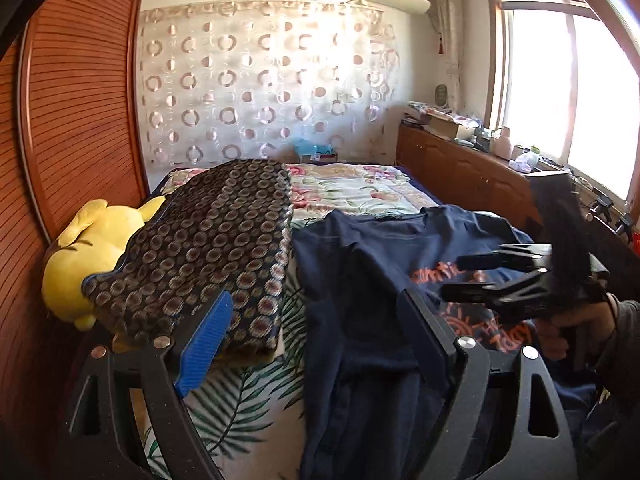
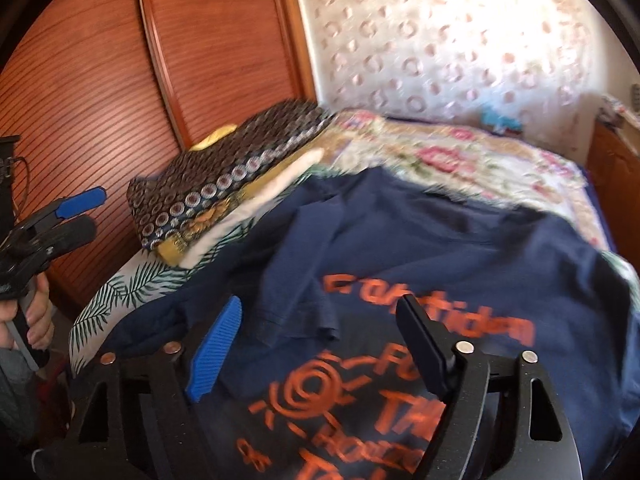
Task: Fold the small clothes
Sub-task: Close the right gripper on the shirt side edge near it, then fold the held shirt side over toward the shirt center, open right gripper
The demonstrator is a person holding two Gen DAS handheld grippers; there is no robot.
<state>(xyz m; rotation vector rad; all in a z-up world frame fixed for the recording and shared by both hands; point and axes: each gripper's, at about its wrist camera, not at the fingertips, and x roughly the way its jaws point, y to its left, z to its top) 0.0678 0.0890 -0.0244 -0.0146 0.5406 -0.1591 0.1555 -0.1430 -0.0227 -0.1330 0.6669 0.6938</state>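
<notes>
Nearest, the left hand-held gripper (image 1: 316, 344) stands spread over the left side of the navy T-shirt (image 1: 360, 280), gripping nothing. The right hand-held gripper (image 2: 320, 344) is likewise spread above the orange print, its pads clear of the cloth. The shirt lies on the bed (image 1: 360, 188), its left sleeve apparently turned in; judging from this, folding has barely begun, and most remains. Beyond it sits a folded patterned blanket (image 1: 208, 248), half covering a yellow plush toy (image 1: 80, 252).
</notes>
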